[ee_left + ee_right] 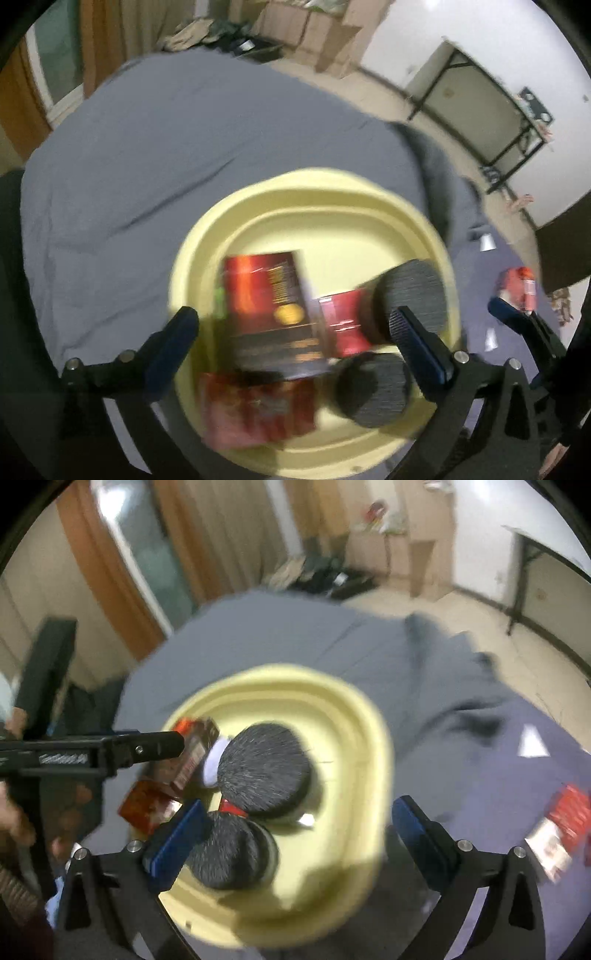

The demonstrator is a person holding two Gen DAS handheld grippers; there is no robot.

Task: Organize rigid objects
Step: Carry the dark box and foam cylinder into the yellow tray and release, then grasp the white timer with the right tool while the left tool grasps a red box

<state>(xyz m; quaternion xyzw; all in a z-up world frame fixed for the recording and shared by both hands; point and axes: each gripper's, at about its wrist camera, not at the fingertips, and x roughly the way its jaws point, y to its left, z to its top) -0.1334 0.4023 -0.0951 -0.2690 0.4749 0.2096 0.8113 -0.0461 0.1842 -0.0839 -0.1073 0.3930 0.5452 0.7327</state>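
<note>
A pale yellow basin (pixel 207 254) sits on a grey cloth and also shows in the right wrist view (pixel 373 746). In it lie red boxes (pixel 269 306) and two black-lidded jars (pixel 410 291), the jars clearest in the right wrist view (pixel 264 770). My left gripper (pixel 295 328) is open above the basin, nothing between its fingers. My right gripper (pixel 299 827) is open above the basin's near side. The left gripper's arm (pixel 110 755) reaches in from the left in the right wrist view. A red and white box (pixel 561 825) lies on the cloth to the right.
The grey cloth (pixel 166 155) covers the table. A red packet (pixel 517 286) lies right of the basin beside the right gripper's finger (pixel 506 314). Small white scraps (pixel 532 742) lie on the cloth. A folding table (pixel 476 107) and cardboard boxes stand beyond.
</note>
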